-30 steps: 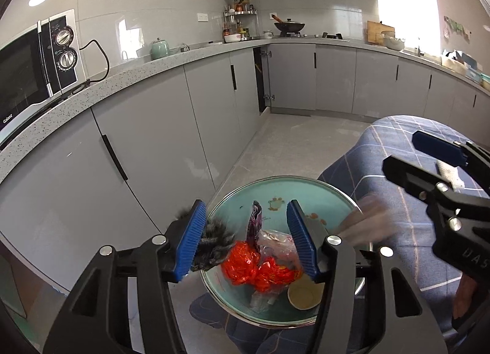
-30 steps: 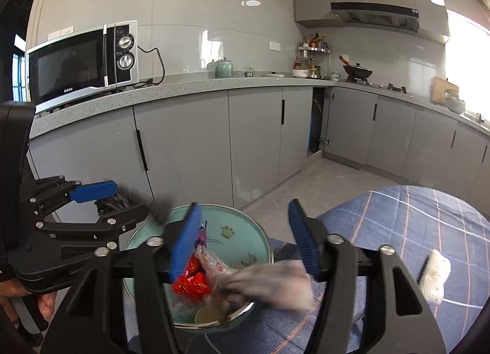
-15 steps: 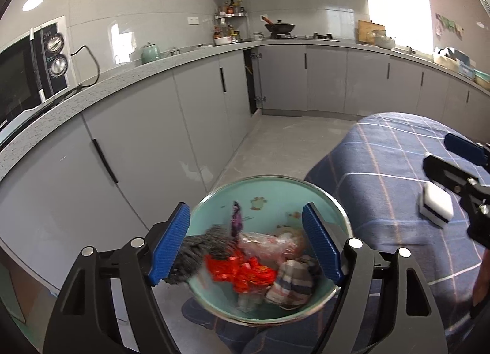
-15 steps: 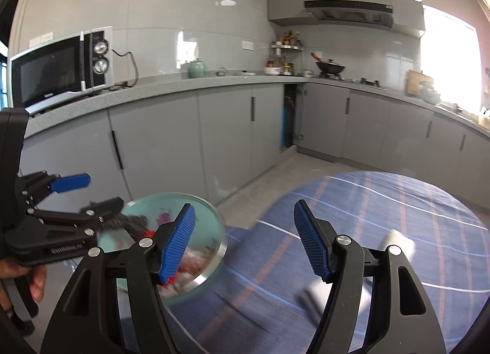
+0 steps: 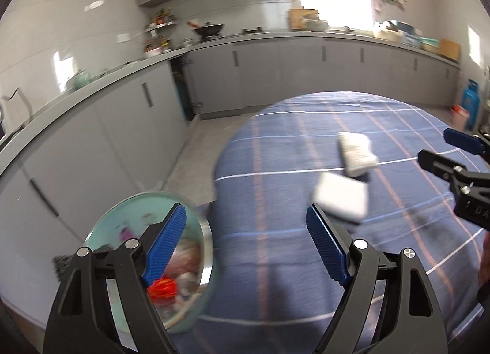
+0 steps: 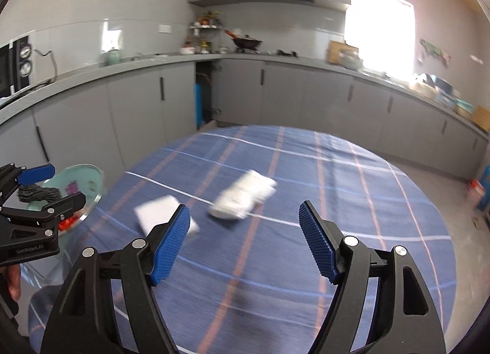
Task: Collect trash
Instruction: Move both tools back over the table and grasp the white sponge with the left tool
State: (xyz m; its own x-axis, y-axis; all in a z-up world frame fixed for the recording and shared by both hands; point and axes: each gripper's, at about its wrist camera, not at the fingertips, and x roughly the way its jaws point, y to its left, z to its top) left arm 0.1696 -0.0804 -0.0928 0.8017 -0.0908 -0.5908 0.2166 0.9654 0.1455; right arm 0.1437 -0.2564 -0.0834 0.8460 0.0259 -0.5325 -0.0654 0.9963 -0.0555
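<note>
A teal bowl (image 5: 128,210) holding red, pink and dark trash sits at the table's left edge, behind my left gripper's left finger; it also shows in the right wrist view (image 6: 88,179). A flat white pad (image 5: 341,196) and a rolled white cloth (image 5: 356,153) lie on the blue plaid tablecloth (image 5: 275,170). In the right wrist view the pad (image 6: 156,210) and the cloth (image 6: 242,195) lie ahead of my gripper. My left gripper (image 5: 245,247) is open and empty. My right gripper (image 6: 245,244) is open and empty above the cloth-covered table.
Grey kitchen cabinets (image 6: 137,109) and a countertop run behind the table. A microwave (image 6: 15,69) stands at the far left. A blue gas cylinder (image 5: 468,103) stands on the floor at the right. The table edge drops to the tiled floor (image 5: 199,146) at the left.
Both grippers have swung right, away from the bowl, over the table. The crumpled piece that my right gripper dropped now lies in the bowl. The white pad and cloth have come into view.
</note>
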